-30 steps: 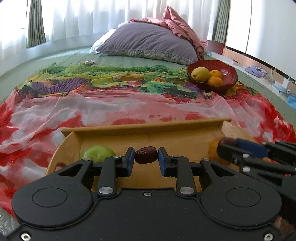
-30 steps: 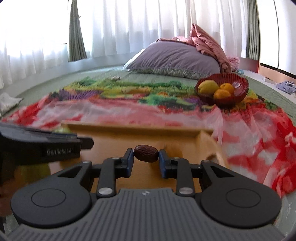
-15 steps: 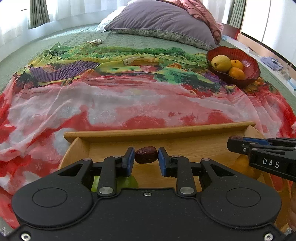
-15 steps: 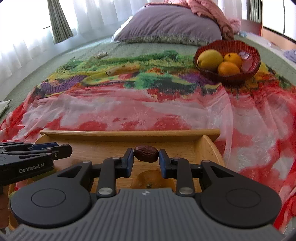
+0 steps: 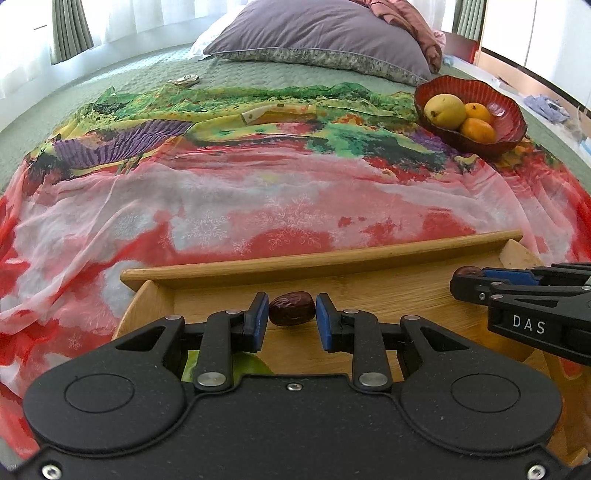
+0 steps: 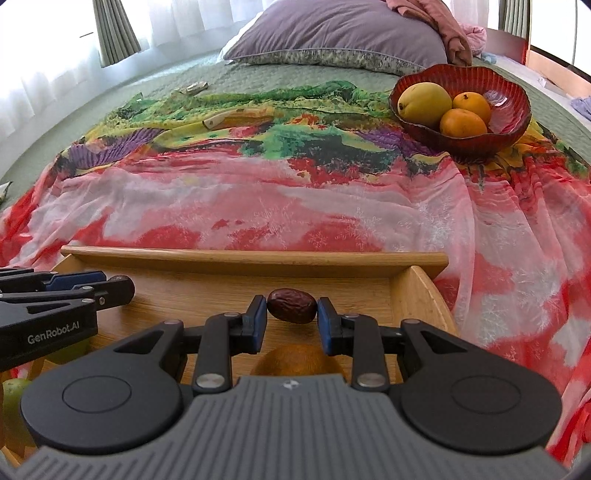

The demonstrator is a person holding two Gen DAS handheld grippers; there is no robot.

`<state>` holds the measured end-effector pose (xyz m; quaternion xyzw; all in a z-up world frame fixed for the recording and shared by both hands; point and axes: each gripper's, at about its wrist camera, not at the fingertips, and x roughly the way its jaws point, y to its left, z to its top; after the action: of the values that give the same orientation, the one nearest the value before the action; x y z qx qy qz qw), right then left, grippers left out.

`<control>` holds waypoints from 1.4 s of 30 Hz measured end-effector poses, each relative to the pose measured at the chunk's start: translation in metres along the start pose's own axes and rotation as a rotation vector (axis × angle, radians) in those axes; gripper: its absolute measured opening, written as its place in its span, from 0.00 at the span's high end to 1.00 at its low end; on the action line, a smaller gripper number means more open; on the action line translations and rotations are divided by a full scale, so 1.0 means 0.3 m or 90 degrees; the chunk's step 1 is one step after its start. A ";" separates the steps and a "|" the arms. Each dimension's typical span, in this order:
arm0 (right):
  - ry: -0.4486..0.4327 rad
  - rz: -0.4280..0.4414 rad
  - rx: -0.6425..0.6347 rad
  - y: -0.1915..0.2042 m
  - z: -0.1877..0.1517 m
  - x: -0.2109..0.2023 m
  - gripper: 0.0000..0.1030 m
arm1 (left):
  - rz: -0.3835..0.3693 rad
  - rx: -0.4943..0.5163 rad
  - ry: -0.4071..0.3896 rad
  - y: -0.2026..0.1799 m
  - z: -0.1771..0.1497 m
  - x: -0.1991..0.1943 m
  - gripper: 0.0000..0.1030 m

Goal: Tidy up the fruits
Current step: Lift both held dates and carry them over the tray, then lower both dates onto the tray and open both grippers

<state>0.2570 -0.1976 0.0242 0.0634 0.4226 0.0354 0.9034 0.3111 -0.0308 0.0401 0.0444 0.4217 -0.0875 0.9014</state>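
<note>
Scarf (image 5: 229, 206): red, pink and white near; green, yellow and purple far, with faint white snowflake print. Bedspread (image 5: 110, 77): plain green, quilted. Pillow (image 5: 321, 33): purple, floral border. Bowl (image 6: 513, 107): dark red, ribbed. Fruit in bowl: one yellow, two orange. Tray (image 6: 255, 256): light wood grain. Dates: dark brown, wrinkled. Gripper pads (image 5: 259, 317): blue.

Smooth wooden tray (image 5: 332, 258), sheer cloth scarf (image 5: 221, 192), glossy ribbed bowl (image 6: 509, 122).

two wrinkled dark dates (image 5: 291, 313) (image 6: 292, 305) held above wooden tray (image 5: 332, 258).
</note>
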 end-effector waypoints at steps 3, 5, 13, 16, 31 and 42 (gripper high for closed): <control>0.003 -0.001 0.001 -0.003 -0.001 0.005 0.66 | -0.001 -0.002 0.000 0.000 0.000 0.004 0.75; 0.004 0.000 0.002 -0.007 -0.002 0.009 0.67 | 0.000 -0.003 0.000 0.001 0.000 0.010 0.74; 0.004 0.001 0.000 -0.006 -0.002 0.016 0.66 | -0.001 -0.003 -0.005 0.005 -0.002 0.019 0.74; 0.004 0.002 0.000 -0.006 -0.002 0.016 0.66 | 0.000 -0.003 -0.004 0.007 -0.001 0.021 0.73; -0.018 0.006 -0.009 0.006 -0.001 -0.024 0.55 | 0.000 -0.003 -0.022 -0.002 -0.009 -0.020 0.58; -0.069 0.016 -0.039 0.030 -0.026 -0.144 0.39 | -0.007 0.002 -0.079 -0.009 -0.046 -0.159 0.26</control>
<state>0.2230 -0.1930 0.0533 0.0431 0.3707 0.0565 0.9260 0.2703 -0.0254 0.0680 0.0376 0.3648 -0.0955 0.9254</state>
